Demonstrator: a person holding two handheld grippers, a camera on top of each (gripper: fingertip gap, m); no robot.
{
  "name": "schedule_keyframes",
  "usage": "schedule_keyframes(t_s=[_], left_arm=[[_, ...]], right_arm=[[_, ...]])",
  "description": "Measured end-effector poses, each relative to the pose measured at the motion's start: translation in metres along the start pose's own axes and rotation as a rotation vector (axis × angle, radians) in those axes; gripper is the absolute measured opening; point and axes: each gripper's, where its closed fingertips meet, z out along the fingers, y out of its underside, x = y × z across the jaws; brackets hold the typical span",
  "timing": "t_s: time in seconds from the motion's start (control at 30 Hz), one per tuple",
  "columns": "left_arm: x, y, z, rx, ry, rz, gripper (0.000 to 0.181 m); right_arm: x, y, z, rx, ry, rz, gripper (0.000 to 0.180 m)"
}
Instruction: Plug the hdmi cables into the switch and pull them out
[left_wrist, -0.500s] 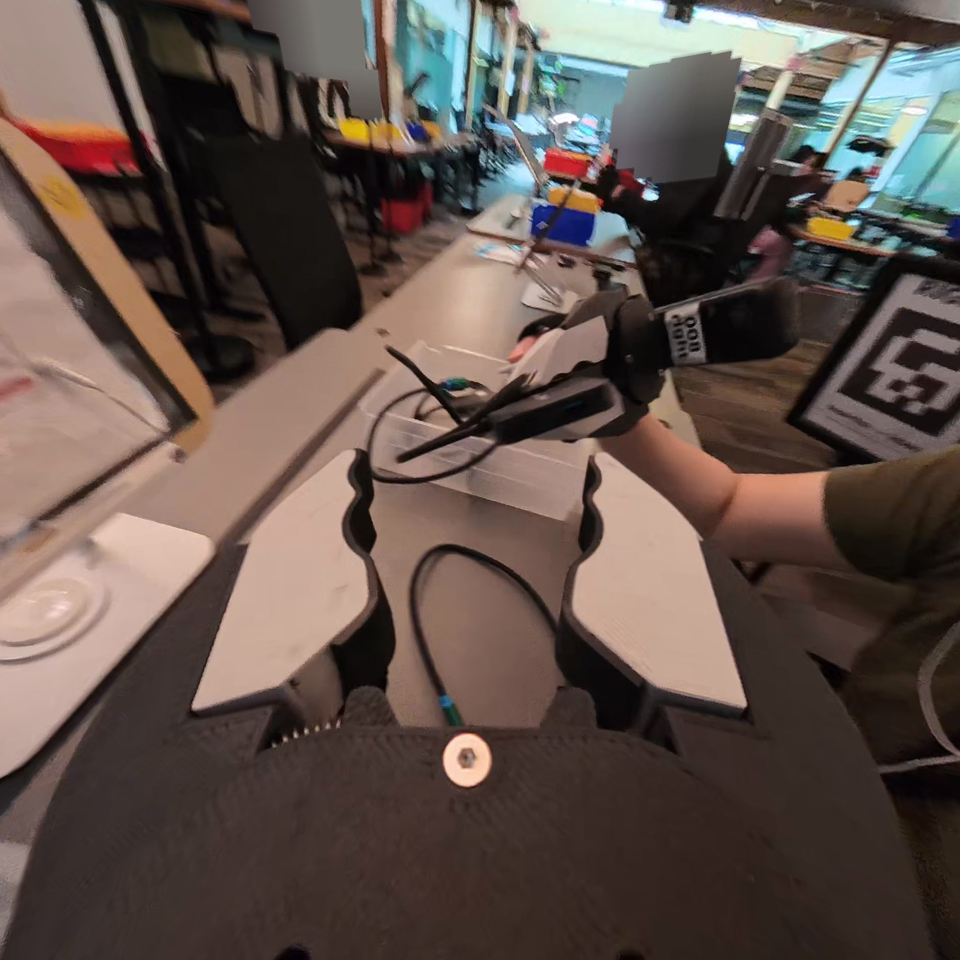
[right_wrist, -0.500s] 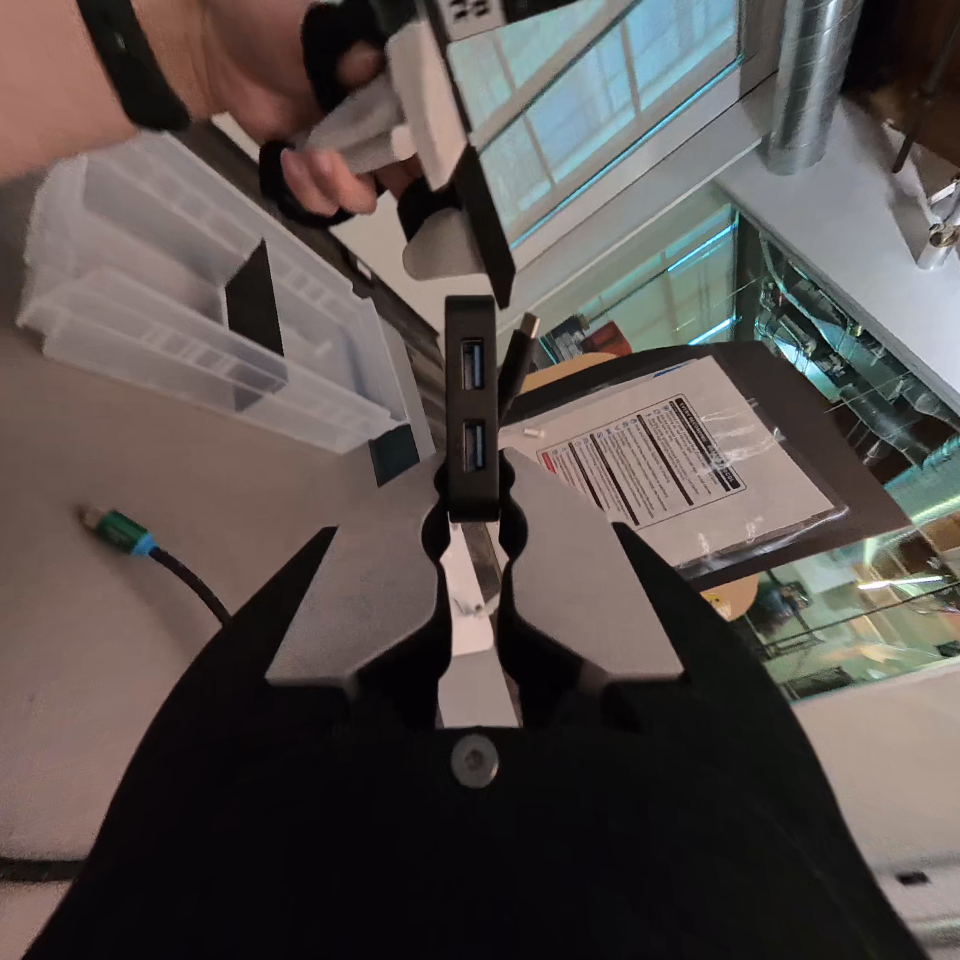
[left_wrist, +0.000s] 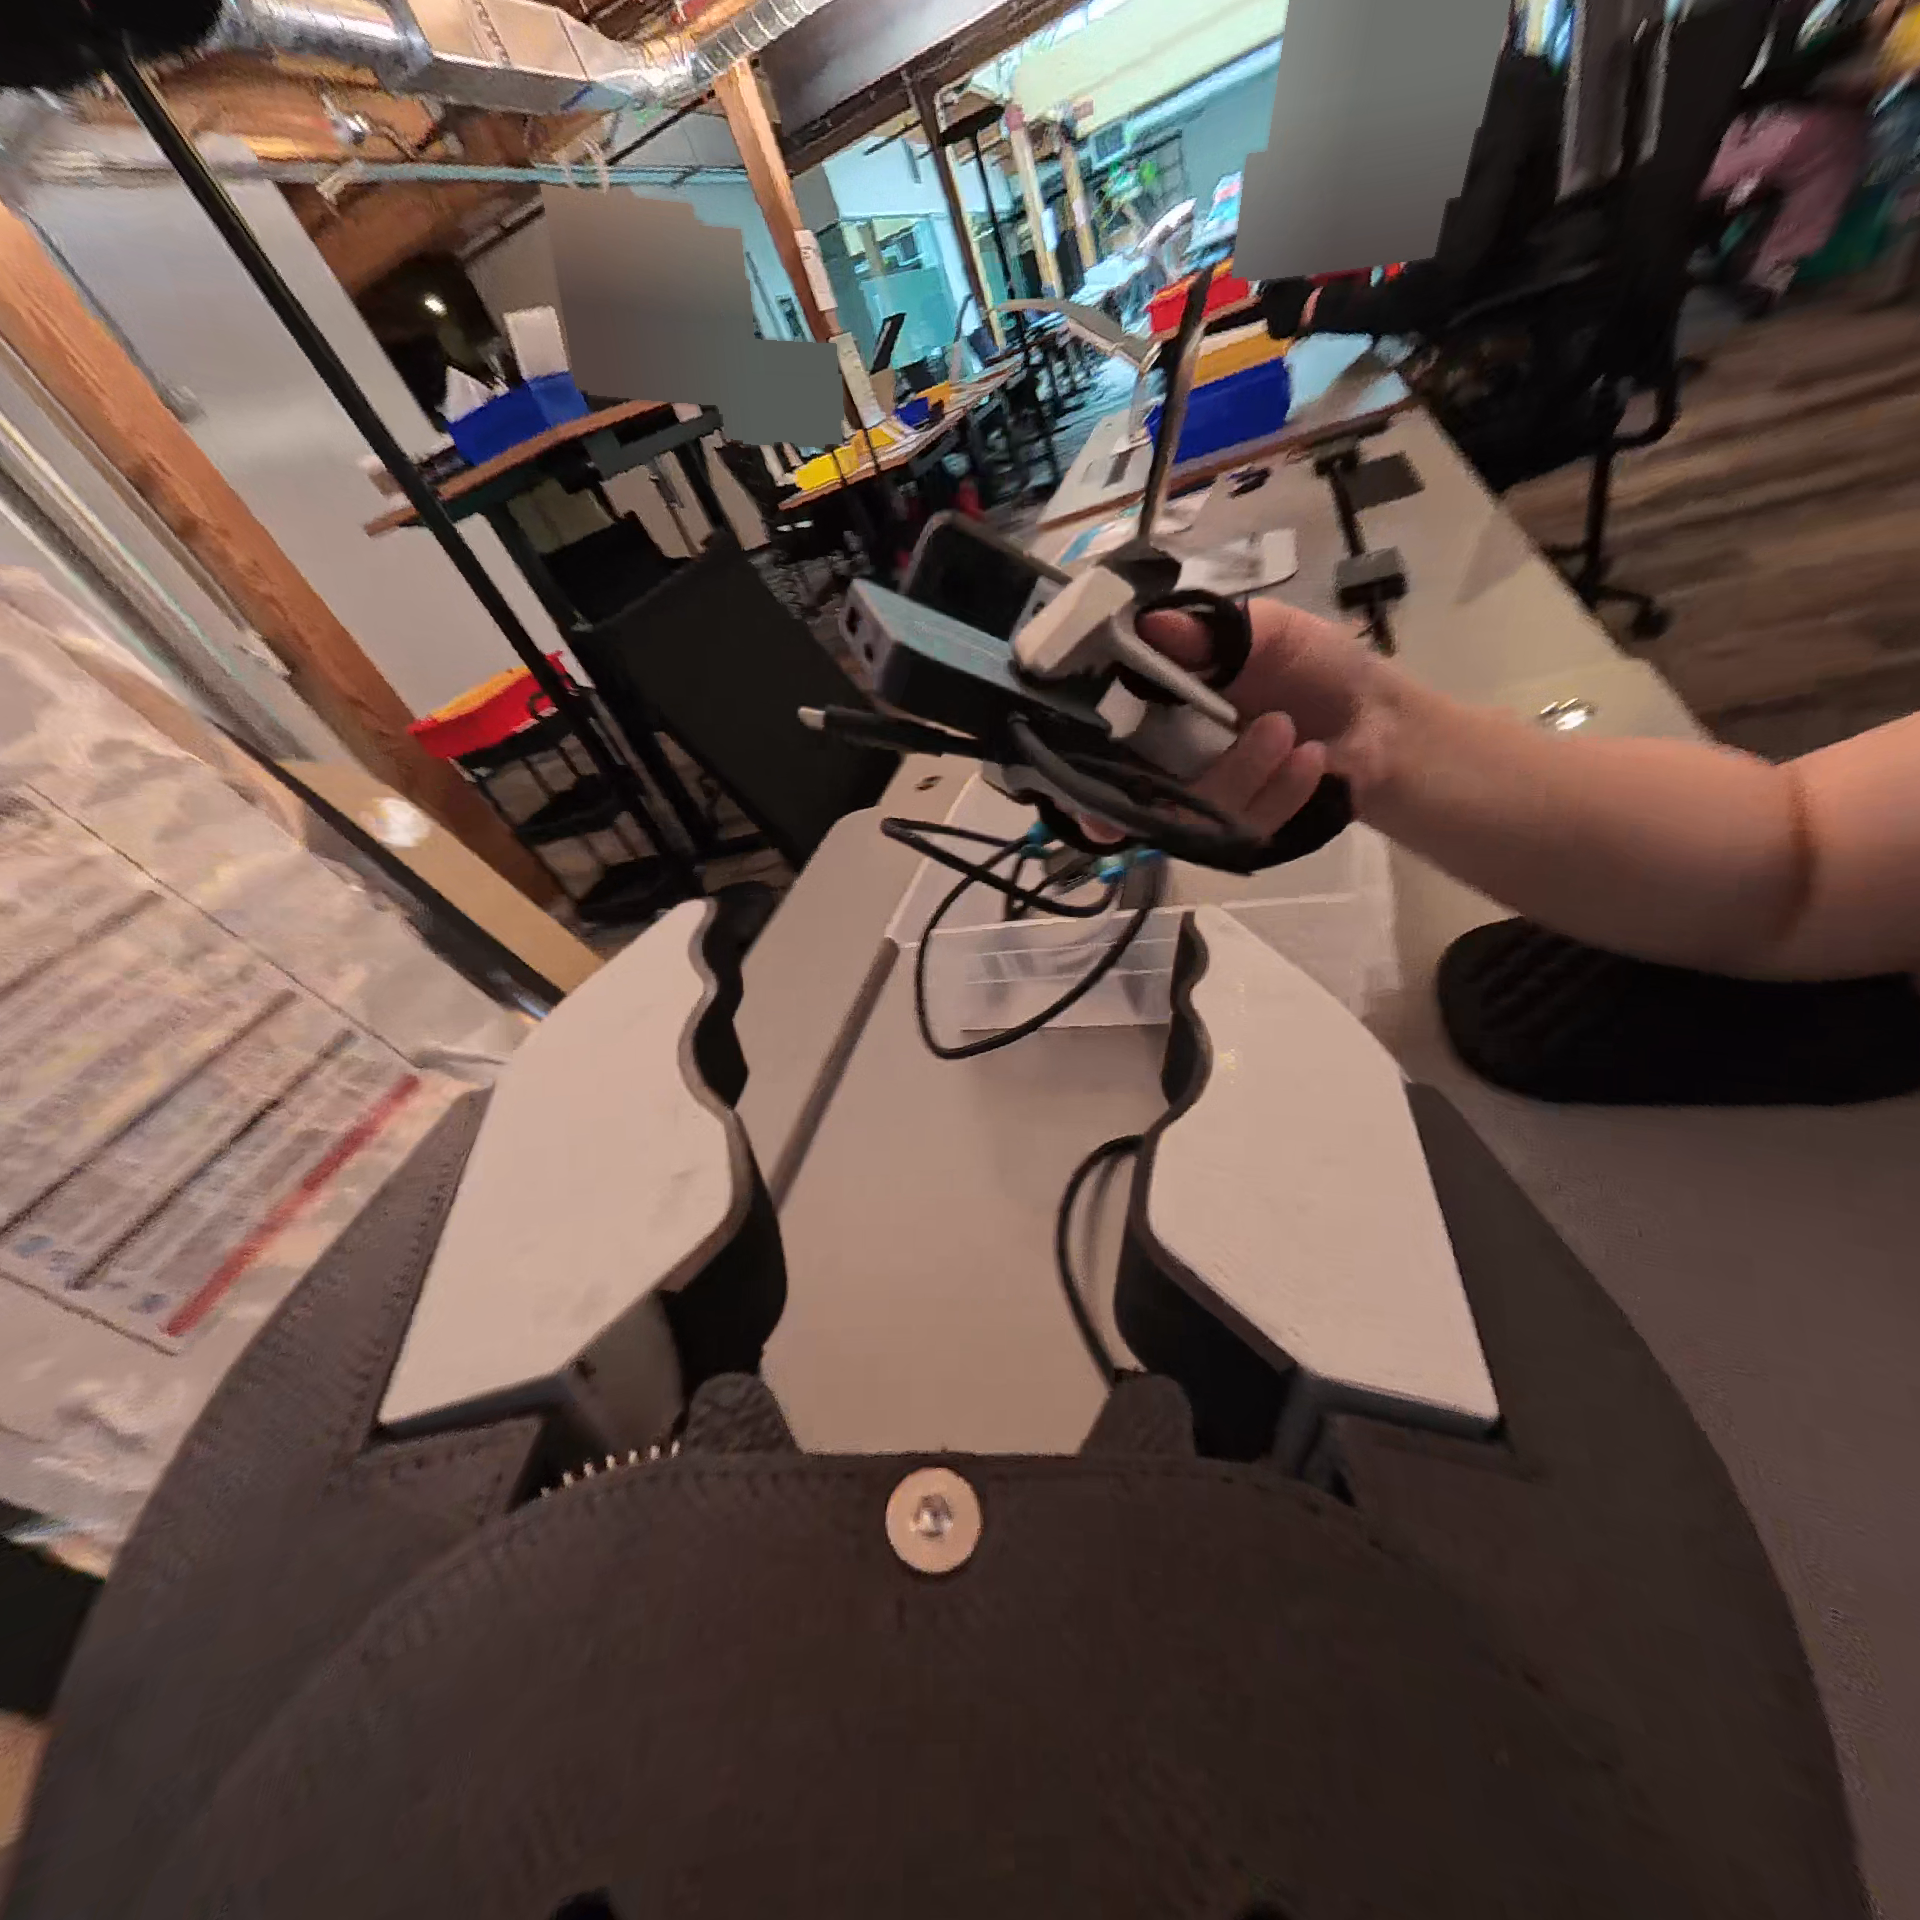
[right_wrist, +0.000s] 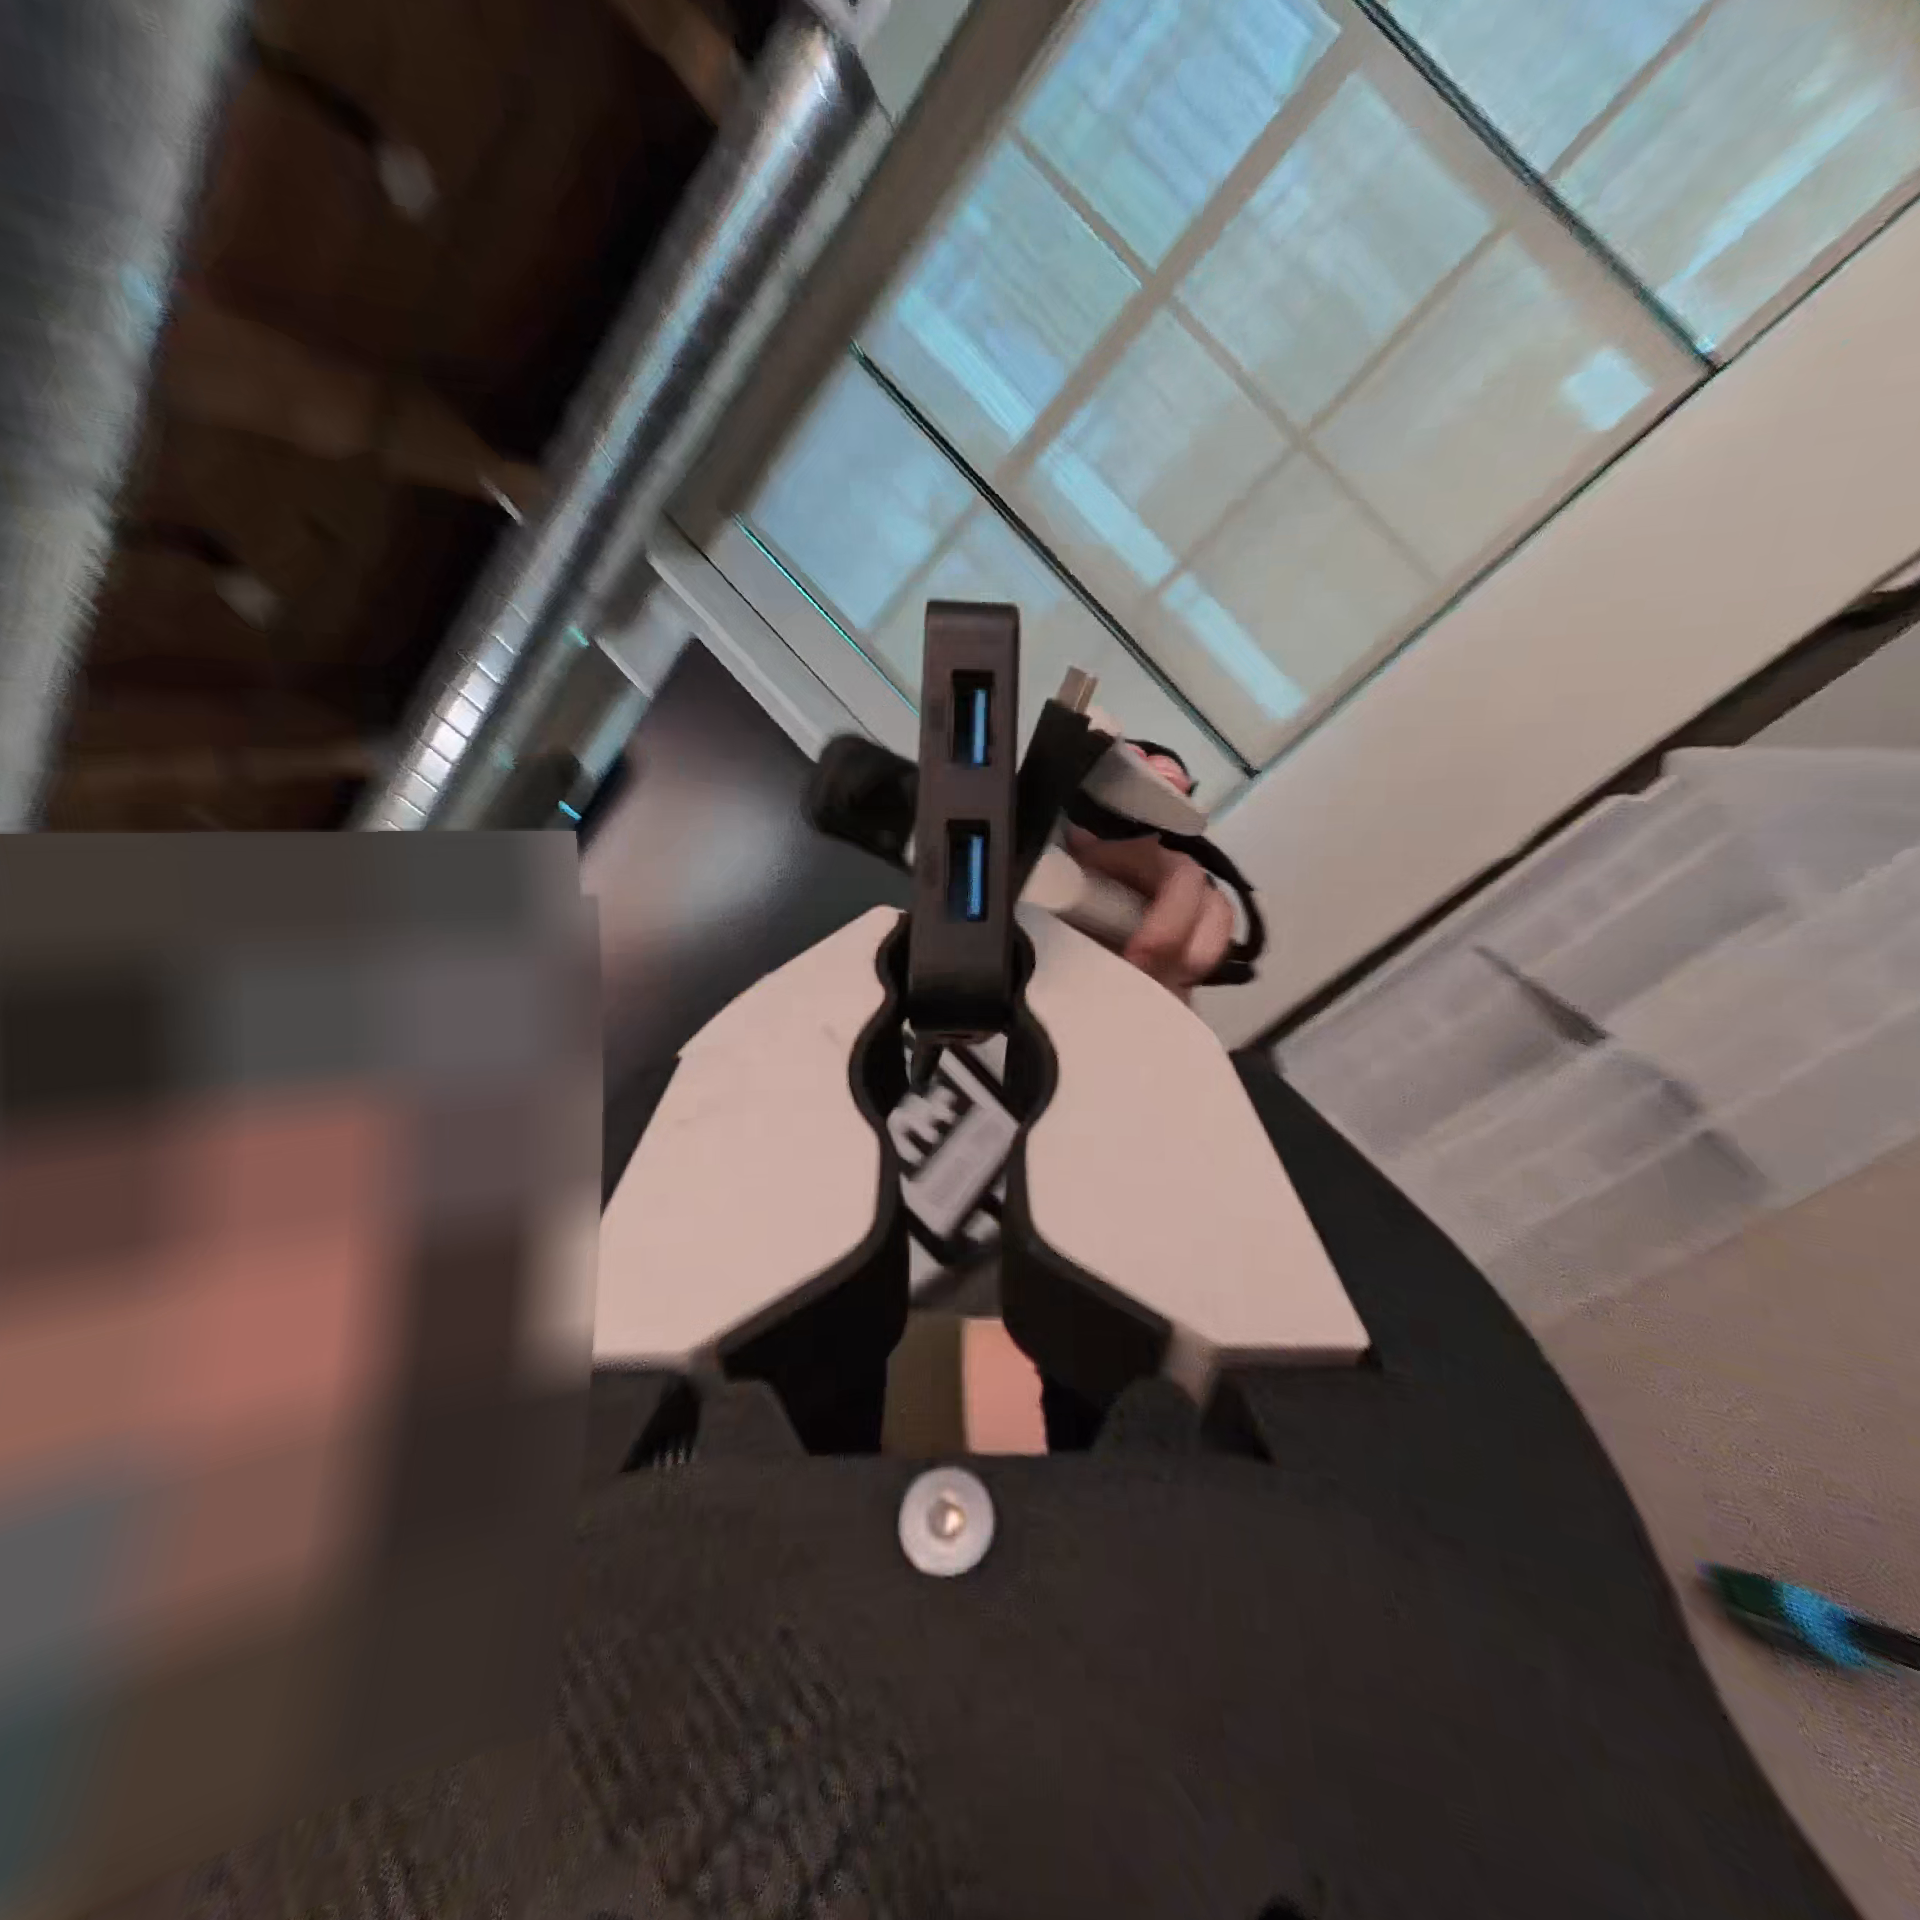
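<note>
My right gripper (right_wrist: 956, 961) is shut on the lower end of a black switch (right_wrist: 961, 810) with two blue ports, held up in the air. The switch's own short lead with its plug (right_wrist: 1075, 694) sticks up beside it. In the left wrist view the right gripper (left_wrist: 1049, 665) holds the switch (left_wrist: 935, 655) above a clear plastic box (left_wrist: 1060, 977). My left gripper (left_wrist: 951, 935) is open and empty over the grey table (left_wrist: 935, 1299). Black cables (left_wrist: 940, 997) loop by the box; one (left_wrist: 1075, 1226) runs beside my right finger. A green and blue cable plug (right_wrist: 1808, 1636) lies on the table.
A clear plastic organiser (right_wrist: 1662, 987) stands on the table. A laminated sheet (left_wrist: 156, 1039) is at the left, a black chair (left_wrist: 727, 644) beyond the table edge, a black round base (left_wrist: 1662, 1018) at the right. The person's forearm (left_wrist: 1558, 821) reaches across. Small adapters (left_wrist: 1371, 582) lie farther back.
The right gripper has swung the switch higher and turned it. The left wrist view has tilted up and left; the cable plug between its fingers is out of sight.
</note>
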Motion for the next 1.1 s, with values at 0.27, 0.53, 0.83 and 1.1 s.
schedule_keyframes(t_s=[0.27, 0.53, 0.83, 1.1], left_arm=[[0.001, 0.006, 0.029, -0.038, -0.117, 0.214, 0.091], [-0.011, 0.006, 0.045, 0.028, -0.157, 0.117, 0.099], [-0.006, 0.006, 0.061, 0.06, -0.151, 0.079, 0.084], [-0.008, 0.001, 0.06, 0.133, -0.021, -0.186, 0.069]], right_arm=[[0.007, -0.005, 0.004, 0.191, -0.191, 0.432, 0.014], [0.016, 0.003, 0.012, 0.235, -0.16, 0.498, 0.014], [0.02, 0.014, 0.021, 0.205, -0.124, 0.515, 0.014], [0.015, 0.015, 0.023, 0.188, -0.087, 0.404, 0.021]])
